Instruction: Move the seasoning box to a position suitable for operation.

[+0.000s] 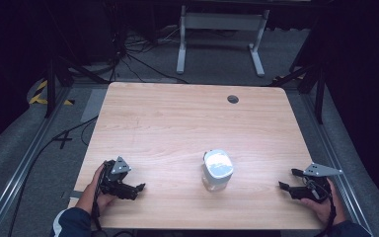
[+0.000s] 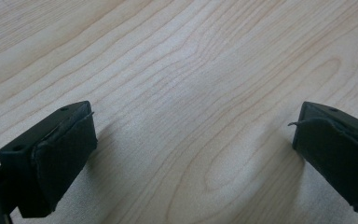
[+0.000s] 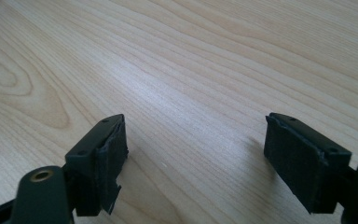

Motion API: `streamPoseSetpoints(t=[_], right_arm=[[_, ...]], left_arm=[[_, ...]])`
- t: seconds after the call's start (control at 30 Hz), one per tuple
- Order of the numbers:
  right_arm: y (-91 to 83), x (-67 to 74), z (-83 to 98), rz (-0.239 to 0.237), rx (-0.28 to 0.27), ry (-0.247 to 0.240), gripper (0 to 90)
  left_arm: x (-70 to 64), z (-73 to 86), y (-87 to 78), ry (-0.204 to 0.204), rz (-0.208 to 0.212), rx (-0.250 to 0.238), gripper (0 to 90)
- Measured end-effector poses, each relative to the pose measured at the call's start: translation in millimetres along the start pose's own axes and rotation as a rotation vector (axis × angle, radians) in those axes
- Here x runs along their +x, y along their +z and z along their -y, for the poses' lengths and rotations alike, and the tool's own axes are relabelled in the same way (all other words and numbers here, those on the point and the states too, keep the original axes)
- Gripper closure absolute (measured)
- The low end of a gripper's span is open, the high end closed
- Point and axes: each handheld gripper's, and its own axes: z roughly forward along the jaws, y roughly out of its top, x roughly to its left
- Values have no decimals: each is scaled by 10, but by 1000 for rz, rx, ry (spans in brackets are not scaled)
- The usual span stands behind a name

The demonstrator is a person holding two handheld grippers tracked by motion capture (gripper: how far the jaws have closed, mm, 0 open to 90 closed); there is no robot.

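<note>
A person's two hands rest low at the near edge of a light wood-grain surface (image 1: pixel 177 123), each holding one pair of black tongs, with a single white-lidded clear jar (image 1: pixel 217 170) standing upright between them. The left tongs (image 1: pixel 139 189) lie to the left of the jar, well apart from it, gripped by the left hand (image 1: pixel 101 190) whose dark blue sleeve (image 1: pixel 71 223) enters from the bottom; their tips point toward the jar. The right tongs (image 1: pixel 287 186) sit to the right of the jar, also well apart, held by the right hand (image 1: pixel 325 202), tips likewise aimed inward at the jar. Each pair carries one grey three-cornered plate on top. In the left gripper view, the left tongs (image 2: pixel 193 140) stand wide, with only bare wood showing between the two padded jaws. In the right gripper view, the right tongs (image 3: pixel 196 149) are likewise spread wide over bare wood, gripping nothing. One round dark grommet hole (image 1: pixel 233 99) sits beyond the jar near the far edge of the surface. Farther beyond the jar, on the grey floor (image 1: pixel 217 54), stands one white metal frame (image 1: pixel 222 29) with two legs, and black cables (image 1: pixel 128 54) trail across the floor to its left.
</note>
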Motion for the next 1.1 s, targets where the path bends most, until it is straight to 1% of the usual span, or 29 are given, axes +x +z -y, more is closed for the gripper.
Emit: streamPoseSetpoints(t=[0.1, 0.17, 0.33, 0.4, 0.43, 0.5, 0.53, 0.6, 0.63, 0.67, 0.7, 0.73, 0.77, 0.8, 0.83, 0.87, 0.9, 0.93, 0.97, 1.0, 1.03, 1.07, 1.1], right_arm=[[0, 0, 0, 1, 0, 0, 213], [1, 0, 0, 2, 0, 1, 213], [3, 0, -2, 3, -1, 1, 213], [4, 0, -3, 3, -1, 1, 213], [4, 0, -3, 3, 0, 2, 213], [1, -1, -4, 2, 3, 1, 213], [1, -2, -4, 1, 3, 1, 213], [2, -3, -5, 1, 3, 0, 213], [2, -3, -4, 1, 3, 0, 213], [2, -3, -4, 1, 3, 0, 213], [2, -3, -4, 1, 3, 0, 213], [2, -2, -4, 1, 3, 0, 213], [2, -3, -5, 1, 3, 0, 213], [2, -3, -5, 1, 3, 0, 213], [2, -3, -5, 1, 3, 0, 213], [2, -3, -5, 1, 3, 0, 213], [2, -3, -5, 1, 3, 0, 213], [2, -3, -5, 1, 3, 0, 213], [2, -2, -5, 1, 3, 1, 213], [2, -3, -5, 1, 3, 0, 213], [2, -3, -5, 1, 3, 0, 213], [2, -3, -5, 1, 3, 0, 213], [2, -2, -5, 1, 3, 1, 213]], left_arm=[[-1, 0, 0, -1, -1, 0, 0], [-21, -1, 2, -12, -5, -1, 0], [-34, -2, 3, -18, -11, -1, 3], [-35, -1, -4, 1, -5, -7, 18], [-50, 1, 0, -3, 7, -6, 22], [-40, -11, 8, 8, 3, -4, 14], [-45, -15, 11, 1, 7, 3, 8], [-37, -41, 27, 13, 15, 6, 4], [-51, -54, 44, 10, 14, 5, 4], [-56, -70, 48, 15, 15, 8, 7], [-65, -96, 43, 28, 28, 18, 29], [-83, -124, 42, 51, 23, 11, 75], [-96, -149, 43, 70, 7, 2, 127], [-124, -169, 51, 67, 7, 2, 179], [-147, -192, 60, 81, 10, 0, 191], [-160, -217, 56, 97, 22, -3, 197], [-178, -253, 42, 104, 40, -37, 231], [-183, -278, 27, 104, 48, -51, 281], [-185, -325, 3, 101, 50, -77, 309], [-191, -354, -8, 91, 56, -92, 353], [-191, -396, -27, 98, 64, -106, 401], [-204, -439, -40, 93, 69, -117, 473], [-210, -486, -50, 98, 78, -127, 534]])
